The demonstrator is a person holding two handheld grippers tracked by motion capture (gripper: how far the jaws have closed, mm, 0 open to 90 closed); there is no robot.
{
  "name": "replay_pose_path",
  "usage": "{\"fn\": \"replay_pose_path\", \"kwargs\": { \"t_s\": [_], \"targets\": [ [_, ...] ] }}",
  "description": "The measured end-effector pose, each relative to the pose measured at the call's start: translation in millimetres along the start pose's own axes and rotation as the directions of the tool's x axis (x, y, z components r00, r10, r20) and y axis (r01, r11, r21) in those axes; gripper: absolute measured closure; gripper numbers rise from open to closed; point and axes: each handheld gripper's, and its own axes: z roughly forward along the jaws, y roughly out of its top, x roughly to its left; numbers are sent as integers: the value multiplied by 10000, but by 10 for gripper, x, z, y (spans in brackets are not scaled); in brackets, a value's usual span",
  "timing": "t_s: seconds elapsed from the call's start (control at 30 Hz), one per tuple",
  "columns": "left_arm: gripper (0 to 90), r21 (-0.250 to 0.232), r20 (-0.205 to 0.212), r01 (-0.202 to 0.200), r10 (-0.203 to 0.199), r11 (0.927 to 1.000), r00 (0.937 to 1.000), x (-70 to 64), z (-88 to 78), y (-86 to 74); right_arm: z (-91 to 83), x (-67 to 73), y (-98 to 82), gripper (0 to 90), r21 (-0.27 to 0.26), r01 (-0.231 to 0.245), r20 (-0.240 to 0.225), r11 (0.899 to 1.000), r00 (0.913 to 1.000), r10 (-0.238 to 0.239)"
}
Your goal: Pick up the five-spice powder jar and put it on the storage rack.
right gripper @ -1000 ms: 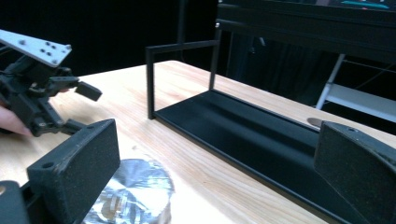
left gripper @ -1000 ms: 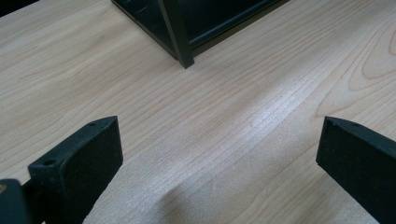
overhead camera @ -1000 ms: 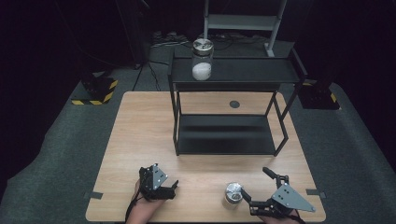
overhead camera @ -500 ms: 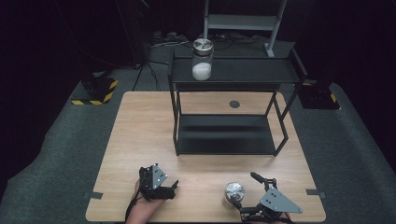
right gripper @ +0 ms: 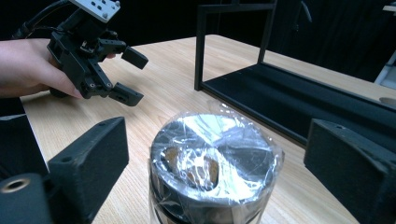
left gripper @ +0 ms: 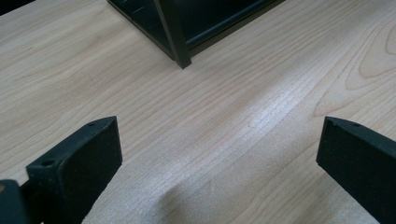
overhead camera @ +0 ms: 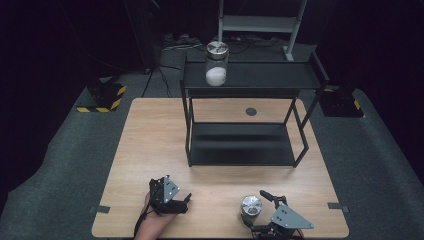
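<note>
Between the two black jaws of the right gripper (right gripper: 212, 158) stands a short round jar with a silvery lid wrapped in crinkled clear plastic film (right gripper: 215, 165). Those jaws have just been closing toward the jar, yet a gap shows on each side of it in the right gripper view, so the pads do not press on it. Seen from the high view, the right gripper (overhead camera: 267, 200) sits at the near edge of the pale wooden table (overhead camera: 150, 140), with the film-wrapped jar (overhead camera: 251, 205) just to its left and its grey three-cornered plate behind the jaws.

Off to the left of that tool, well apart from the jar, a hand (overhead camera: 152, 225) holds the left gripper (overhead camera: 186, 201) low over the tabletop. Its jaws stand spread wide with bare wood between them, as the left gripper view (left gripper: 219, 154) shows. From the right gripper view the same left gripper (right gripper: 133, 77) appears farther off, beyond the jar and to the left, with the hand (right gripper: 32, 65) wrapped around its body.

Beyond both tools, farther across the table, stands a black metal two-tier shelf rack (overhead camera: 245, 150). One leg of that rack (left gripper: 175, 37) rises just ahead of the left gripper. On the rack's top tier, well away from either gripper, is a tall clear glass jar with a metal lid and white contents at the bottom (overhead camera: 216, 64). A small dark round disc (overhead camera: 251, 111) lies on the table behind the rack.
</note>
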Motion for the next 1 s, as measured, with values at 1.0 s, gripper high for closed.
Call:
{"fn": "replay_pose_path", "kwargs": {
  "t_s": [1.0],
  "targets": [
    [8,-3,134,159,-159,9999,9998,42,4,0,43,-118,-186,332,-290,-630,-586,9976,9964,612]
  ]
}}
